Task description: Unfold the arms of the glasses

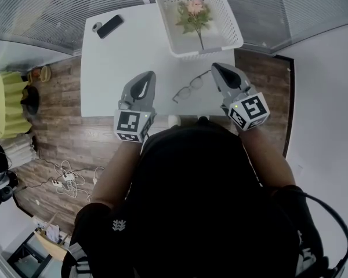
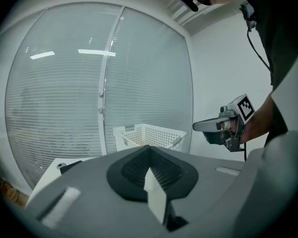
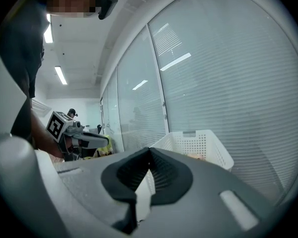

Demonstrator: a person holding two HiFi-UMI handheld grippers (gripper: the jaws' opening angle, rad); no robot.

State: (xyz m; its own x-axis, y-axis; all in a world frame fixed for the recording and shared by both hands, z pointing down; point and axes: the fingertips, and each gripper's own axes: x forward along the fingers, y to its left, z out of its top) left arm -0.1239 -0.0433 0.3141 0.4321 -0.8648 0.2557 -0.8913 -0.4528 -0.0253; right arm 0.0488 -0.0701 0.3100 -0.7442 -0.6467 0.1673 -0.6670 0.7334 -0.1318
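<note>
"Where are the glasses [image 1: 189, 88]?"

"On the white table [image 1: 113, 68], between my two grippers and nearer the right gripper [image 1: 218, 68]."

"And your jaws?"

"The left gripper [image 1: 146, 75] is pressed together on nothing. The right one is the same."

"Are the arms out?"

"One thin arm ends just beside the right tip, but I can't tell if they touch. The other arm I can't make out. My body hides the table's near edge, and both gripper views look over the glasses to the basket [image 1: 226, 22]."

Overhead plus jaw-level views (basket [image 1: 206, 51] shared)
</note>
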